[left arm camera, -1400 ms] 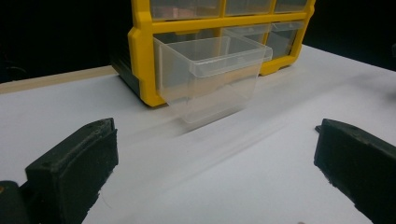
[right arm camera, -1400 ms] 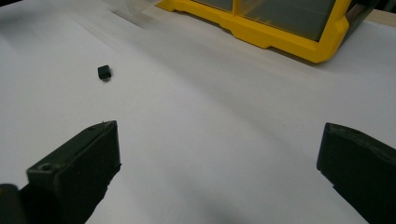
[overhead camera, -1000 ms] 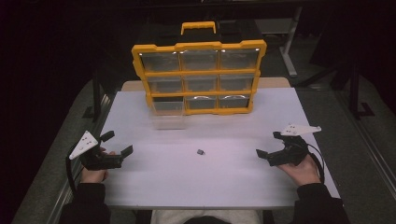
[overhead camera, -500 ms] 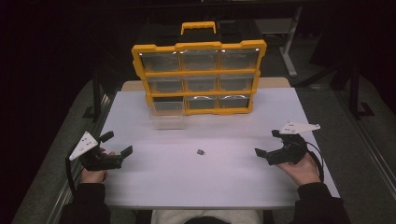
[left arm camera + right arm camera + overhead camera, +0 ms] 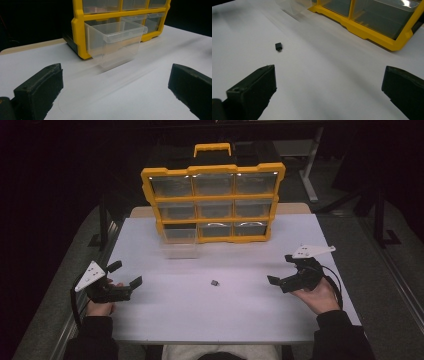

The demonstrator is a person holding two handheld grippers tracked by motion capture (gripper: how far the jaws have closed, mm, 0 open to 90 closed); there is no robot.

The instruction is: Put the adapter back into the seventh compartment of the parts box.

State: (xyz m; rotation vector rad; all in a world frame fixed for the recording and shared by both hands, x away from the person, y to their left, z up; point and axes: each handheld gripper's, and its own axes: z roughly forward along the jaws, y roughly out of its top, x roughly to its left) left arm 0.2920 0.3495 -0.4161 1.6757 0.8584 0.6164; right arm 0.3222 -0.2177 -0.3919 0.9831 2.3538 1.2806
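Ahead and to the left of the right hand-held gripper (image 5: 284, 271) lies the small black part (image 5: 278, 46), alone on the tabletop (image 5: 240, 320). Both hand-held grippers stand with jaws apart, holding nothing (the left hand-held gripper (image 5: 125, 274) faces the pulled-out clear drawer (image 5: 115, 42) of the yellow organizer (image 5: 215, 195)). Judging by this, pickup has not begun; next, the right one must reach and straddle the part.

Dark room, grey floor (image 5: 385, 285), white-topped table (image 5: 165, 320).
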